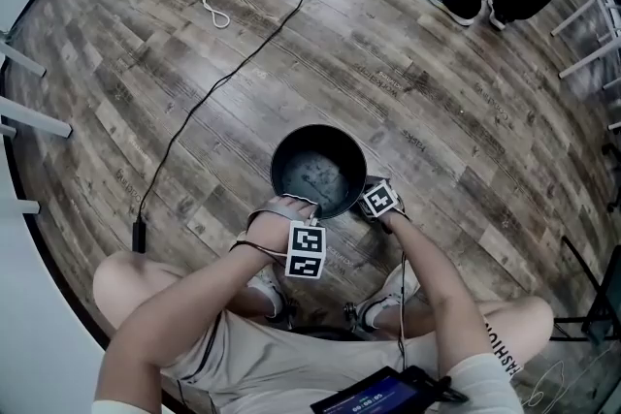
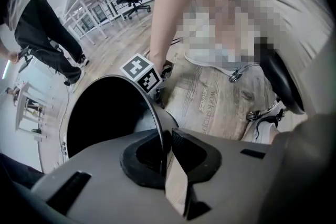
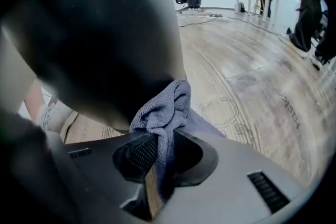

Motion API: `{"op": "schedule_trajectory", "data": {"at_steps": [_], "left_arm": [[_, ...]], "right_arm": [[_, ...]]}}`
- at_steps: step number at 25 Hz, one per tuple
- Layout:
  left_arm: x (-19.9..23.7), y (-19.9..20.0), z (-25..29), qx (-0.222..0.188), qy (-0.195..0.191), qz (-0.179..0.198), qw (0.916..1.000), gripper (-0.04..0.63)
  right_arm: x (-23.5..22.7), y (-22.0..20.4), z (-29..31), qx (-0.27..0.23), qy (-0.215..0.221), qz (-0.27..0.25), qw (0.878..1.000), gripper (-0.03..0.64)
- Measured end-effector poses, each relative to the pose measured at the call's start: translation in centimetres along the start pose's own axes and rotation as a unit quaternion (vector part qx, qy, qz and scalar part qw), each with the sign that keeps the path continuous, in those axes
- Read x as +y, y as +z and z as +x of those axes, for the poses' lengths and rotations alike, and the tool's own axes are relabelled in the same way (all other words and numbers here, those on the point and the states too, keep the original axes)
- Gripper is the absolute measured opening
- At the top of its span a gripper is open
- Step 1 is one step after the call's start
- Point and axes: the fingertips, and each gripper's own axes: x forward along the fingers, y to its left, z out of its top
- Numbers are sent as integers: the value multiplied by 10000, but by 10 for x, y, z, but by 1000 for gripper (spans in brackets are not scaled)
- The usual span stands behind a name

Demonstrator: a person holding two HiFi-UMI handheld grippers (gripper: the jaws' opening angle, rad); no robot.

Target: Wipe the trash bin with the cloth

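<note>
Two grippers work on one trash bin, which stands upright on the wooden floor between the seated person's feet.

At the left, the left gripper sits on the near edge of the bin. Its fingers are closed on the thin rim, one inside the bin and one outside, so the bin is pinned in place. This hand seems to be only the anchor.

In the middle, the bin's mouth faces straight up, so its long axis is vertical and the outer wall drops from the rim to the floor.

At the right, the right gripper is low beside the bin's near-right side, well below the rim. Its fingers are clamped on a bunched grey-blue cloth. The free bunch sticks out past the fingertips and looks pressed against the dark outer wall. In the right gripper view that wall fills the space above and to the left of the fingers, with bare floor off to the right.

The right hand is therefore the one to do the wiping. The surface lies ahead and to the left of its fingers, so the stroke should probably slide up the wall or around its curve, leaning toward the bin so the cloth does not lose contact.
</note>
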Motion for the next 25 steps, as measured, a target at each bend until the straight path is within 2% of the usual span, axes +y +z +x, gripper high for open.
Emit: {"op": "schedule_trajectory", "data": {"at_steps": [2, 4, 6, 9, 10, 12, 15, 17, 18, 19, 25], "left_arm": [[-1, 0, 0, -13, -11, -15, 10000, 41], [-2, 1, -3, -110, -65, -70, 9999, 47], [-2, 1, -9, -273, -178, -165, 9993, 104], [-5, -6, -18, -515, -497, -314, 9969, 181], [-6, -11, -18, -481, -575, -263, 9968, 201], [-9, -27, -15, -169, -580, 85, 9981, 227], [-9, -45, -4, 360, -302, 631, 9969, 227], [-4, -49, 1, 527, -62, 790, 9955, 217], [-1, -48, 2, 546, 37, 803, 9953, 183], [2, -47, 2, 546, 93, 787, 9954, 119], [-3, -42, 3, 635, -23, 813, 9947, 83]], "right_arm": [[3, 1, -4, 57, 3, 109, 9999, 64], [2, -2, -24, 175, -203, 43, 9996, 64], [7, 4, -55, 66, -265, -211, 9994, 64], [25, 5, -106, -136, -25, -557, 9984, 64], [32, 5, -124, -205, 17, -600, 9980, 64], [44, 8, -161, -406, 52, -609, 9973, 64], [61, 25, -205, -779, 73, -557, 9954, 64], [70, 38, -225, -1000, 54, -518, 9936, 64], [73, 43, -231, -1087, 39, -504, 9928, 64], [76, 48, -235, -1156, 31, -501, 9920, 64], [92, 58, -221, -1211, 130, -847, 9889, 64]]}}
